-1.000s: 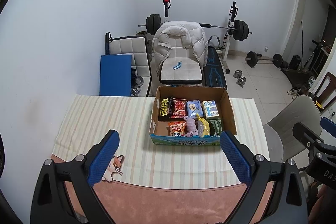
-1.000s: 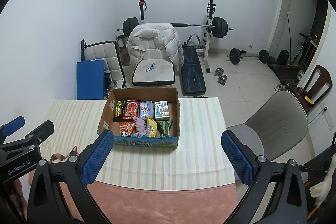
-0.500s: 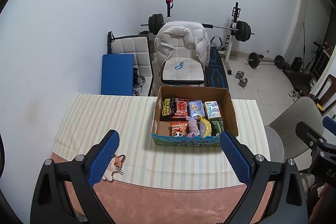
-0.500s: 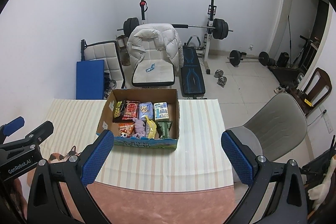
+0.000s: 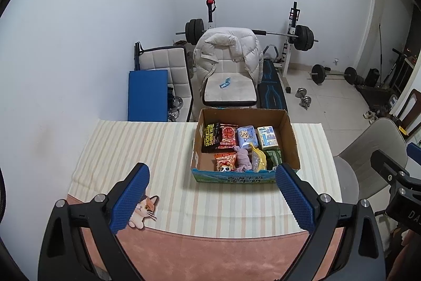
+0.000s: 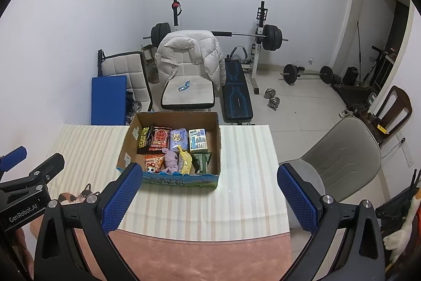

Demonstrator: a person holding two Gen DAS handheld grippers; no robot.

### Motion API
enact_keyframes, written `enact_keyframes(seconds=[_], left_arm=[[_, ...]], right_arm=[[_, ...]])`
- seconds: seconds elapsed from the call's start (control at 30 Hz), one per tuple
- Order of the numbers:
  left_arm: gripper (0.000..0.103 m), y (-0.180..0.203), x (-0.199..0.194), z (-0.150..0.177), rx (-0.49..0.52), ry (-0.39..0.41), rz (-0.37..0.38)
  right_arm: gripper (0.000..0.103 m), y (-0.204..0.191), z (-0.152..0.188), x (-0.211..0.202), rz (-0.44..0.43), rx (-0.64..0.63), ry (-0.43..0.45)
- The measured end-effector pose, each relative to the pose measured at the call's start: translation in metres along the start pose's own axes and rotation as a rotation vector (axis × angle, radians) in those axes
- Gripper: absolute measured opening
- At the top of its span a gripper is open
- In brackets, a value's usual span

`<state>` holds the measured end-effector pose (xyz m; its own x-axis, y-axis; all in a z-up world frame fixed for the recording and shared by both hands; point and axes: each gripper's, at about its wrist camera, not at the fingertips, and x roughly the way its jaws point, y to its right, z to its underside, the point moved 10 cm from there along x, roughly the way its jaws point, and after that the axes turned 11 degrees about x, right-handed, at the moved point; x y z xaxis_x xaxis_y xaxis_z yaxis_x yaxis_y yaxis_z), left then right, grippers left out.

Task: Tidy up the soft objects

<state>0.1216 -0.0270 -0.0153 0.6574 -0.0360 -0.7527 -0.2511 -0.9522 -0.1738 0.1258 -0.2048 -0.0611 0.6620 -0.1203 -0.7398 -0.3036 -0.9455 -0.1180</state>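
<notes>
Left wrist view: striped tablecloth (image 5: 147,149) over a table in a home gym. Left gripper (image 5: 210,198) fingers spread wide, empty. Cardboard box (image 5: 290,133) of soft packets sits ahead; cat toy (image 5: 144,208) partly hidden.

Right wrist view: right gripper (image 6: 208,198) wide, empty; grey chair (image 6: 342,157) shows fully.
</notes>
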Motion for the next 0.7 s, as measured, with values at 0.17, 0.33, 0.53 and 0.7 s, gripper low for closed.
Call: enact_keyframes(seconds=[0.17, 0.33, 0.53, 0.7], left_arm=[[0.098, 0.0005, -0.0015, -0.0005, 0.007, 0.004, -0.001], [0.098, 0.0028, -0.0004, -0.0002, 0.014, -0.005, 0.003], [0.098, 0.0022, -0.0002, -0.0008, 0.012, -0.001, 0.001], [0.098, 0.0032, -0.0019, -0.0023, 0.010, 0.006, 0.002]], right_arm=[[0.103, 0.0010, 0.0006, 0.0003, 0.006, -0.003, 0.002], [0.103, 0.0028, 0.0049, 0.0003, 0.012, 0.004, -0.004], [0.103, 0.0028, 0.0050, -0.0007, 0.011, 0.003, -0.004], [0.103, 0.0028, 0.0044, -0.0016, 0.013, 0.005, 0.001]])
